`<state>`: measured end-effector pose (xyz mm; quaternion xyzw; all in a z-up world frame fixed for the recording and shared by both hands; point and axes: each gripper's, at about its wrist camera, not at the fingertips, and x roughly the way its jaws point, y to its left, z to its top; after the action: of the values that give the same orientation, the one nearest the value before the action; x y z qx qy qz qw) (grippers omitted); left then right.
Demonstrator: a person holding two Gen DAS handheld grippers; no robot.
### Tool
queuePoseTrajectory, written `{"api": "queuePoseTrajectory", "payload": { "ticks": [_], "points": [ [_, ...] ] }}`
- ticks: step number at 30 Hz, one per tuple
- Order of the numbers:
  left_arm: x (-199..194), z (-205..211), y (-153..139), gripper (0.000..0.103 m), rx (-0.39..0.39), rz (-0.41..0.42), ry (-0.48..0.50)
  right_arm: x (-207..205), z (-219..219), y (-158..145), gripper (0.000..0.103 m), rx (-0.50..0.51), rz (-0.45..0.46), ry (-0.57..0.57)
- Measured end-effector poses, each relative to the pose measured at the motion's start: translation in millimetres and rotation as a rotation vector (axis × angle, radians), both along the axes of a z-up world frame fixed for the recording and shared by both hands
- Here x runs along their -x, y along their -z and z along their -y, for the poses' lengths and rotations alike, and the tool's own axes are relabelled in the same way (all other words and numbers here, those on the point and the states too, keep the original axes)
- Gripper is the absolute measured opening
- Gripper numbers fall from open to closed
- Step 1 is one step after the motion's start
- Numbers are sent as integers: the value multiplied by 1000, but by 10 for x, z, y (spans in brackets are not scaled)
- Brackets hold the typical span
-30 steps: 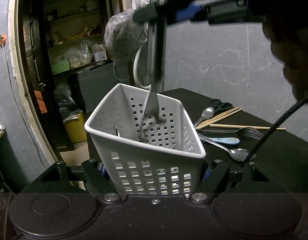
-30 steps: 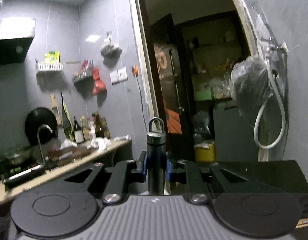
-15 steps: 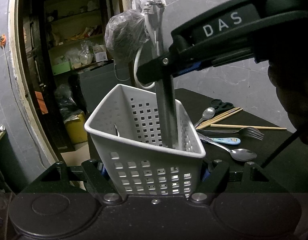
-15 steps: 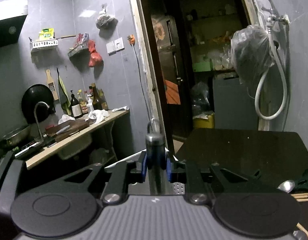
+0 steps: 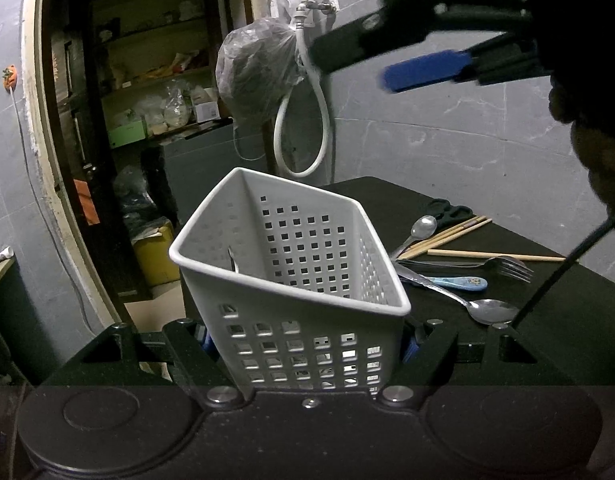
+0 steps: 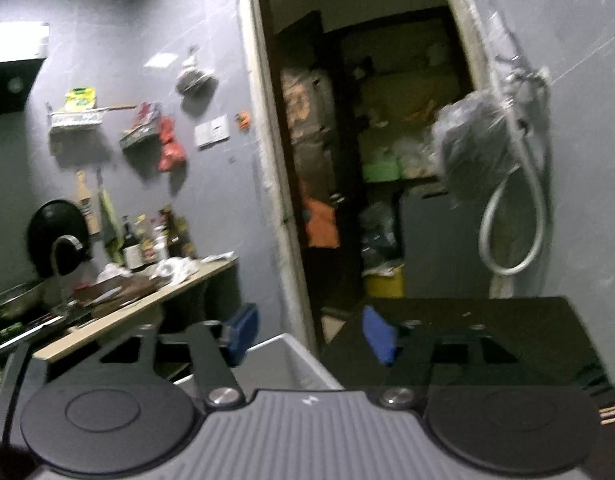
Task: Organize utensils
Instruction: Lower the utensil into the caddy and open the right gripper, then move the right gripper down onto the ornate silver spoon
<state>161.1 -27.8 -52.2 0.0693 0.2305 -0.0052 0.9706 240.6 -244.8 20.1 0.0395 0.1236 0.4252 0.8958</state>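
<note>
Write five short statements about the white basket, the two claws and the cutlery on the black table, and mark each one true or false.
1. The left claw grips the white perforated plastic basket. True.
2. The right claw holds a metal utensil. False: nothing is between its blue pads, and its jaws are opening.
3. A silver metal fork lies on the black table. True.
4. The wooden chopsticks stand inside the basket. False: they lie on the table.
5. The blue-handled spoon lies on the table. True.
</note>
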Motion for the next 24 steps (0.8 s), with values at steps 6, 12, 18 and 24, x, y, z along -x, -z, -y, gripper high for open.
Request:
{"api": "queuePoseTrajectory", "payload": {
  "ticks": [6, 12, 18, 24],
  "points": [
    [-62, -19, 8, 79, -3, -1, -32, -128, 230, 48, 96, 36, -3, 164],
    [-118, -34, -6, 79, -4, -3, -52, -317, 377, 330, 102, 156, -117, 286],
    [-184, -38, -11, 79, -9, -7, -67, -547, 331, 760, 103, 338, -307, 385],
    [-244, -13, -4, 79, -11, -12, -83, -643, 301, 1126, 103, 423, -423, 399]
  ]
}}
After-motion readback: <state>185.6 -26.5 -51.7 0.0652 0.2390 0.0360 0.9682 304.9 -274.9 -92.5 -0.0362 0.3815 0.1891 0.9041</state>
